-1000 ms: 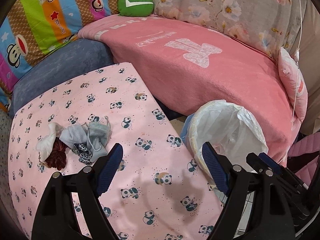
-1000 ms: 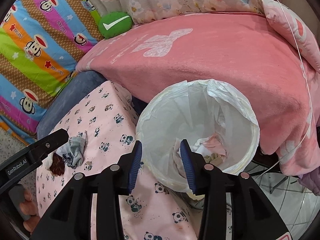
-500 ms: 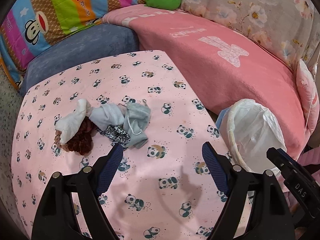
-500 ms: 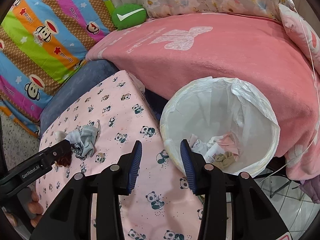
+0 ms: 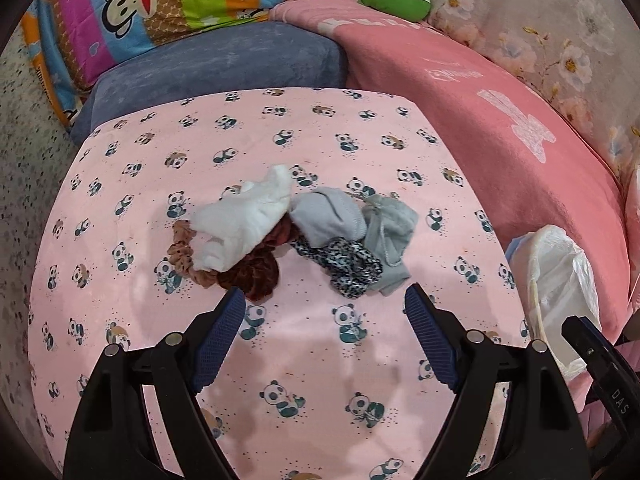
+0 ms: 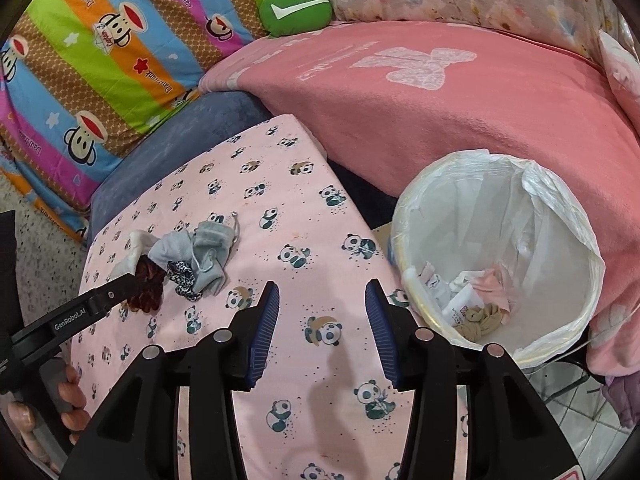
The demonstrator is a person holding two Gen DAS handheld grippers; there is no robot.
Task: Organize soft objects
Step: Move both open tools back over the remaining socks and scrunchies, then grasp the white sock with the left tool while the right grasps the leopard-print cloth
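The left gripper point(image 5: 324, 306), a black two-finger tool with ribbed blue pads, points steeply down at a pink cloth surface printed with small pandas point(image 5: 132, 344); its jaws stand wide apart with nothing between them. Just ahead of its fingertips lies a small heap of soft things: a white sock point(image 5: 244, 224) ahead and to the left, a dark red velvet scrunchie point(image 5: 256, 272) partly under the sock and closest to the left fingertip, a tan scrunchie point(image 5: 180, 250) further left, a pale grey sock point(image 5: 330, 218) straight ahead, a black-and-white speckled scrunchie point(image 5: 348, 266) before it, and a grey drawstring pouch point(image 5: 390, 236) ahead of the right fingertip. The right gripper point(image 6: 322, 302), of the same make, hangs over bare panda cloth, its jaws partly apart and empty, having just been opening. The heap sits ahead and to its left, with the left gripper's black finger reaching toward the dark red scrunchie; fingers of a hand point(image 6: 74, 396) grip that tool's handle at the lower left. Ahead and to the right of the right gripper stands a round bin lined with a white plastic bag point(image 6: 560, 208), holding several small cloth items, among them a knotted tan piece point(image 6: 480, 320). Beyond lie a pink blanket point(image 6: 460, 120), a green cushion with a white tick point(image 6: 296, 10) and a striped cartoon-monkey cushion point(image 6: 100, 60).
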